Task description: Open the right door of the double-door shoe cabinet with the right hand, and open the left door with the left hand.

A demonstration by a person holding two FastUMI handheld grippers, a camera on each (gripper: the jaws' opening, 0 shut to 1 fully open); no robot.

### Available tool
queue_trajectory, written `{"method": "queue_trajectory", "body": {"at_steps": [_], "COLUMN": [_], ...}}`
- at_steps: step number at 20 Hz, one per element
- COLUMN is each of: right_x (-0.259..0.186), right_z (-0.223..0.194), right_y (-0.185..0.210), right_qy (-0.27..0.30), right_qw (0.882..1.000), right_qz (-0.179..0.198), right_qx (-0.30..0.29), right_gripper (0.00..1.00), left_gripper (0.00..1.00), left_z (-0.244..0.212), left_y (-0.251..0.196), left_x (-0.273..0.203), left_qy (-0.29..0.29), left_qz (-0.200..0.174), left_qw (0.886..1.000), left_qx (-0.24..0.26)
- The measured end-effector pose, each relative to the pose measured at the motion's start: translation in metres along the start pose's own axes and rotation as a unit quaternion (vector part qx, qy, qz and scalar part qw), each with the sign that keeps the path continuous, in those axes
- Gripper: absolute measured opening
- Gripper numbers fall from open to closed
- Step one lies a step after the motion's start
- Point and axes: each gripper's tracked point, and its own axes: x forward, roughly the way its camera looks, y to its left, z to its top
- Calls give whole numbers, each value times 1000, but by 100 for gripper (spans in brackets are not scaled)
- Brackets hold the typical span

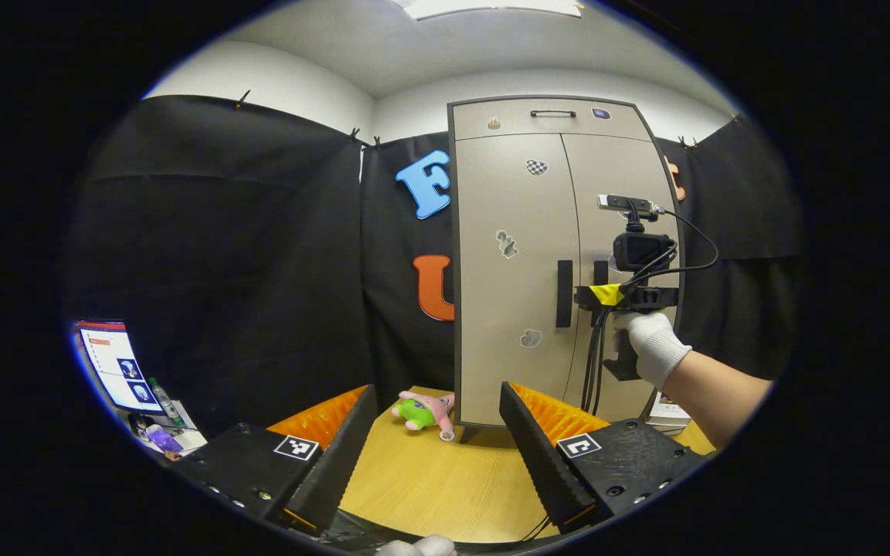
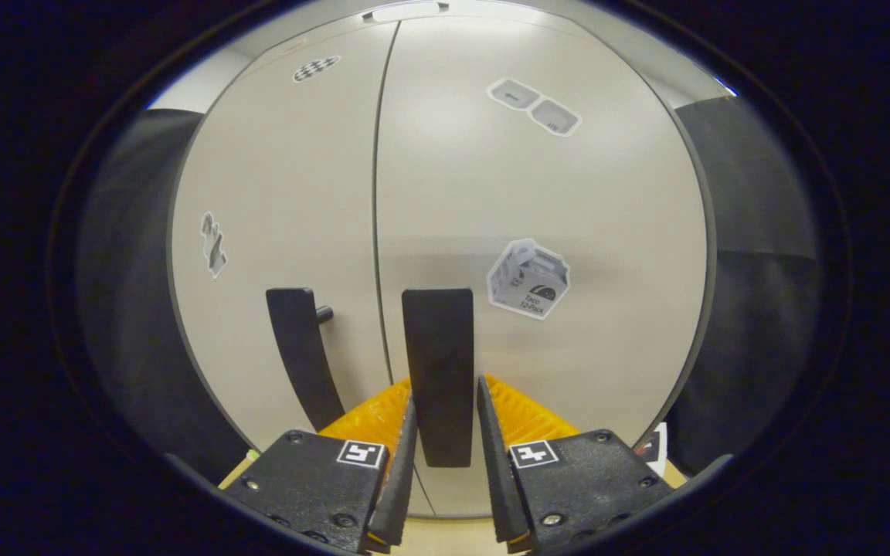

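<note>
Your right gripper (image 2: 445,432) has its fingers set either side of the right door's handle (image 2: 438,371), close against it though contact is unclear, both cabinet (image 1: 522,270) doors shut, while your left gripper (image 1: 437,455) hangs wide open and empty, the left handle (image 1: 564,293) well ahead of it.

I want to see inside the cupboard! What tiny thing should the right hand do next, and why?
Probably squeeze shut, then pull. The right gripper has its jaws on either side of the right door's handle, seemingly not pressing yet, and both doors look closed.
</note>
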Motion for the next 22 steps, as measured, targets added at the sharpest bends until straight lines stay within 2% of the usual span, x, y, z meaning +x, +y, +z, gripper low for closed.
{"method": "queue_trajectory", "body": {"at_steps": [1, 2, 8, 13, 22], "right_x": [0, 0, -7, -39, -97], "right_z": [-1, 0, -2, -9, -17], "right_y": [0, 0, -2, -8, -35], "right_qy": [0, 2, -1, 0, 6], "right_qw": [1000, 1000, 1000, 999, 998], "right_qz": [-5, -5, 16, 37, 60], "right_qx": [-2, -5, -9, -13, -15], "right_gripper": [44, 36, 28, 26, 24], "left_gripper": [96, 96, 96, 96, 96], "left_z": [-1, -1, 2, 4, 5], "left_y": [-1, 0, 0, -2, -8], "left_x": [1, 1, 1, 0, 2], "left_qy": [0, 0, -6, -10, -9], "left_qz": [-2, -3, -13, -27, -77], "left_qw": [1000, 1000, 1000, 1000, 997], "left_qx": [-1, -2, -3, -6, -3]}}
